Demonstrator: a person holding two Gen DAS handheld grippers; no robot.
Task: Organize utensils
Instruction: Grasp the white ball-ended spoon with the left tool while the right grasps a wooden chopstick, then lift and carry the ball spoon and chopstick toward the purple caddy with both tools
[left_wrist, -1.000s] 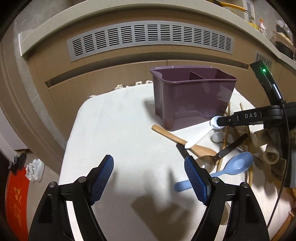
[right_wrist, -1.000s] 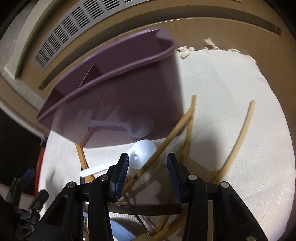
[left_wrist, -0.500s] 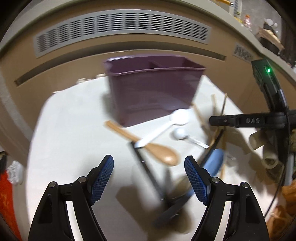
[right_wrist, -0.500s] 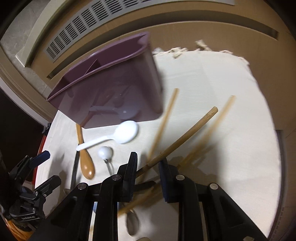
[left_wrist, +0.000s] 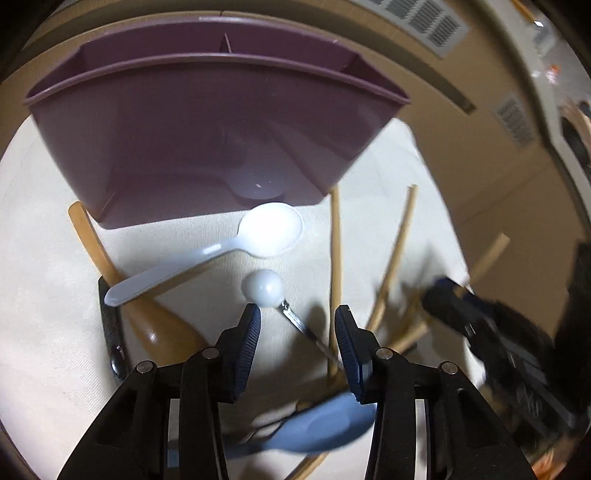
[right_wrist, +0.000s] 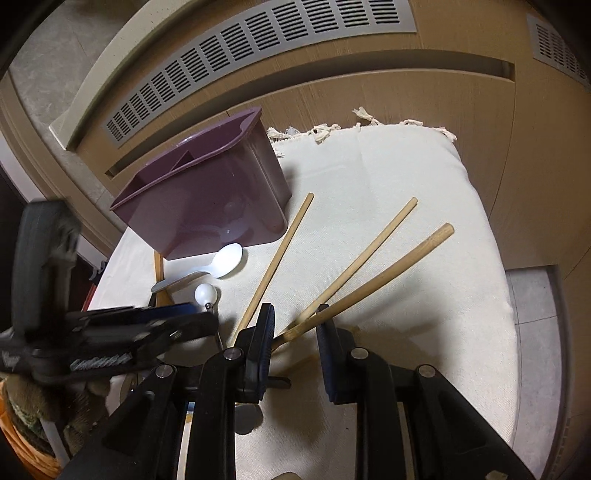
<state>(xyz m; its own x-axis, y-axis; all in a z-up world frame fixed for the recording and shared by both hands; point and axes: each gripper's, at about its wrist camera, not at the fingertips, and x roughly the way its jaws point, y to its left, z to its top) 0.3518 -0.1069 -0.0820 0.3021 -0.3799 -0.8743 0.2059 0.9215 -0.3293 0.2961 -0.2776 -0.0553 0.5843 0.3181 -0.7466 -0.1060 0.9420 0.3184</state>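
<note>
Wooden stick (right_wrist: 384, 273) is clamped in right jaws; blue spoon (left_wrist: 314, 428) shows only beneath parted left jaws.

Ahead of my jaws I see a cream cloth (right_wrist: 406, 206) with a fringed far edge covering the surface. Beyond it stands a light wood panel wall (right_wrist: 388, 92) carrying a long grey slotted vent (right_wrist: 236, 51). Right of the jaws, low down, grey floor tile (right_wrist: 532, 295) shows. Lighting is dim and warm.
</note>
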